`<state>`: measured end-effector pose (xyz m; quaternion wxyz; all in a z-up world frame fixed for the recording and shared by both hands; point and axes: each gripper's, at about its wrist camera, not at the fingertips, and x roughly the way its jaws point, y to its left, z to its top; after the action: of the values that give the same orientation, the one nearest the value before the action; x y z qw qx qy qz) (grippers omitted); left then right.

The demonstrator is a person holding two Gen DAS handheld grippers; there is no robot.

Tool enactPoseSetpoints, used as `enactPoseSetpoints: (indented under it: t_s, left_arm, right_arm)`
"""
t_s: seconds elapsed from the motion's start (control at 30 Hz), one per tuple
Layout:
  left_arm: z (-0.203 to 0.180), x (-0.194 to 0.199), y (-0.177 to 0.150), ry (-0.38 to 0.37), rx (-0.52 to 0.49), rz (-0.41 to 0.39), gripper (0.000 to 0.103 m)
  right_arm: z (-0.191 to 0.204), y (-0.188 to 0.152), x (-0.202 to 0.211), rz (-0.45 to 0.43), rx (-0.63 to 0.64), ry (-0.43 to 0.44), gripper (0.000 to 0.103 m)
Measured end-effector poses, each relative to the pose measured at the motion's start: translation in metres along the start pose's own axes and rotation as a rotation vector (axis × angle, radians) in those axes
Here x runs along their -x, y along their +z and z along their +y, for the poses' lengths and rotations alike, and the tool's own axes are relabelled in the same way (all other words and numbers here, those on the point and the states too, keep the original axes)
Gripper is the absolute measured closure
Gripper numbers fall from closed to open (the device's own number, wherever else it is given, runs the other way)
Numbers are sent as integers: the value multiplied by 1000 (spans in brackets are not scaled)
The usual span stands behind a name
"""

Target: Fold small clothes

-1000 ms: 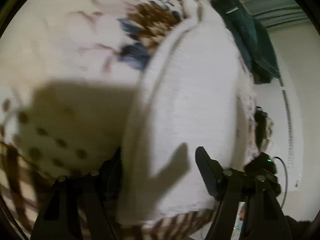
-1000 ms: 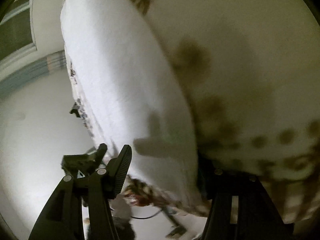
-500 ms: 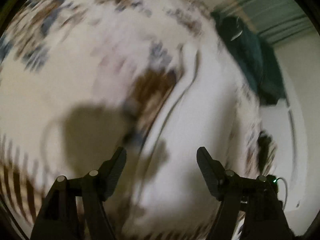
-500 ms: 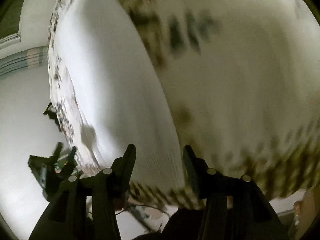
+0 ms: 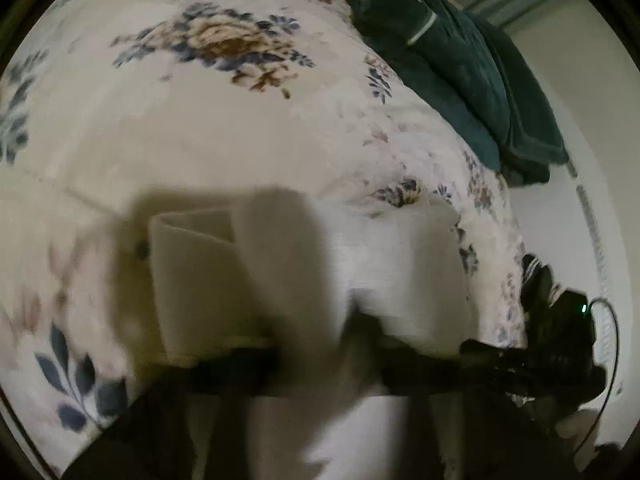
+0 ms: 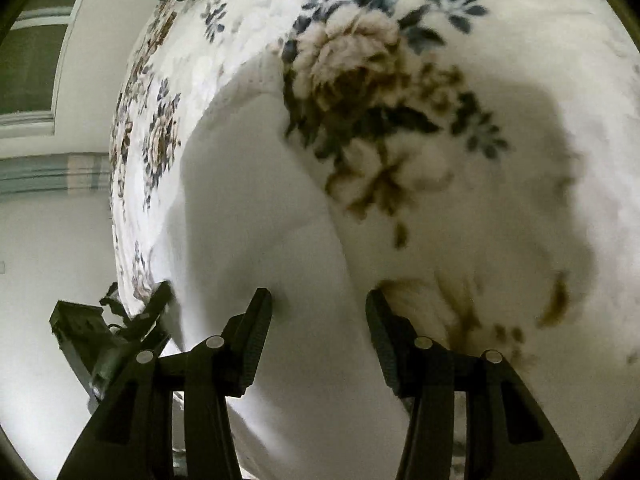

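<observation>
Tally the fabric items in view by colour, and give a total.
White garment: 1
Dark green cloth, at the far edge of the bed: 1
Floral bedspread, cream with blue and brown flowers: 1
Total: 3

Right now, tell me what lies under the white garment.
The white ribbed garment lies on a cream bedspread with blue and brown flowers, which shows all around it. Whatever is directly beneath the cloth, or tucked in its folds, is covered.
</observation>
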<state>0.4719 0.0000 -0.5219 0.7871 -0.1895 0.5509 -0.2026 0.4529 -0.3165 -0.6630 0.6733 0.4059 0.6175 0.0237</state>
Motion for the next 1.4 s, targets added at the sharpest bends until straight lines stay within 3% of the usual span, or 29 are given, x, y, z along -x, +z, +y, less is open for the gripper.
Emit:
enactPoseSetpoints:
  t_s: [0.1, 0.17, 0.3, 0.4, 0.43, 0.47, 0.5, 0.53, 0.63, 0.83, 0.97, 1.07, 1.17, 1.2, 1.23, 1.3, 1.33, 1.4]
  left_arm:
    - [1, 30, 6, -36, 8, -61, 93]
    - [10, 47, 11, -22, 17, -89, 92]
    - [48, 35, 21, 21, 74, -51, 91]
    - [65, 24, 18, -15, 151, 22, 77]
    - [67, 30, 14, -23, 171, 17, 77]
    - [67, 39, 8, -55, 182, 3, 70]
    - [66, 49, 2, -67, 188, -7, 52]
    - [65, 63, -7, -70, 196, -23, 46]
    - [59, 99, -41, -75, 196, -41, 44]
    - [40, 162, -165, 108, 137, 45, 43]
    - [40, 166, -243, 172, 168, 151, 44]
    - [47, 154, -285, 201, 221, 206, 44]
    - [49, 143, -309, 242, 236, 202, 52]
    - [47, 144, -312, 238, 227, 183, 88]
    - [44, 145, -314, 250, 214, 170, 98]
    - [40, 153, -318, 254, 214, 126, 98]
    - [38, 160, -317, 251, 218, 99, 99]
    - [32, 173, -317, 245, 209, 59, 99]
  right_arm:
    - [10, -1, -19, 22, 11, -6, 52]
    - [19, -4, -32, 37, 16, 8, 52]
    - [38, -10, -63, 61, 25, -8, 46]
    - [40, -19, -63, 64, 41, -37, 44]
    - [41, -22, -59, 67, 49, -39, 44]
    - [40, -27, -54, 73, 57, -39, 44]
    - [41, -32, -50, 81, 63, -42, 44]
    - [38, -40, -42, 92, 69, -45, 44]
    - [21, -75, -13, 144, 94, -41, 44]
    - [-50, -183, 27, 303, 20, -70, 44]
    - [-87, -254, 30, 395, -9, -92, 44]
    - [-110, -291, 29, 414, -38, -96, 44]
    - [-124, -314, 27, 391, -42, -93, 44]
    - [-125, -319, 24, 375, -47, -90, 44]
    - [-126, -324, 22, 353, -50, -89, 45]
    - [-121, -327, 14, 311, -49, -85, 84]
    - [-117, -329, 11, 289, -47, -99, 98]
    - [-109, -334, 10, 247, -37, -149, 98]
